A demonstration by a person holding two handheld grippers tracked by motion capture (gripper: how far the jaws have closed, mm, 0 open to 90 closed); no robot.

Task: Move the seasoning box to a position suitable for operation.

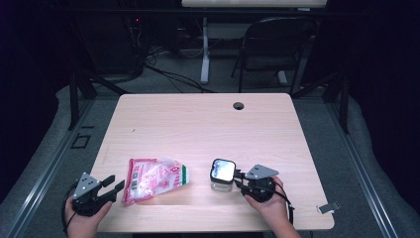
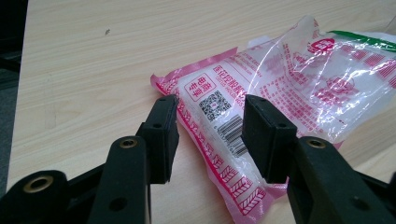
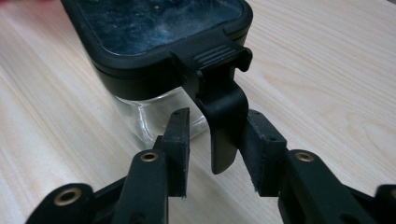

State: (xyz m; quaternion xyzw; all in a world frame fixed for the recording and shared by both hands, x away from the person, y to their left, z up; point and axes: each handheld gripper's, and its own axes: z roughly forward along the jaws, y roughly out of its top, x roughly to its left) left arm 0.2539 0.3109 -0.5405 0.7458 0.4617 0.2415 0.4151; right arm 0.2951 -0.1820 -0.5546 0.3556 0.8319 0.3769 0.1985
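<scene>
I am looking into a dim room with a grey floor, a dark folding chair (image 1: 277, 47) at the far side and cables trailing beside a white post. In the middle stands a pale wood counter (image 1: 198, 124) with rounded corners and a small round hole (image 1: 238, 105) near its far edge.

Two things lie on its near half. At the left is a crumpled clear plastic bag (image 1: 153, 179) printed in pink and red, with a green stripe at its right end and a barcode and square code on the end near my left gripper (image 1: 113, 188). At the right stands a small clear glass jar (image 1: 222, 174) with a black lid (image 3: 159, 28) and a black latch tab (image 3: 223, 116) hanging down its side.

My left gripper sits at the near left corner, its fingers (image 2: 161, 135) spread on either side of the bag's near end, without pressing it as far as I can see. My right gripper (image 1: 242, 179) is just right of the jar; its fingers (image 3: 180, 149) stand apart with the latch tab between them. The right finger looks close against the tab, but I cannot tell whether it touches.

The bag and jar are near each other but apart. The far half of the counter is bare wood. A small metal clip (image 1: 328, 208) lies at the near right edge.
</scene>
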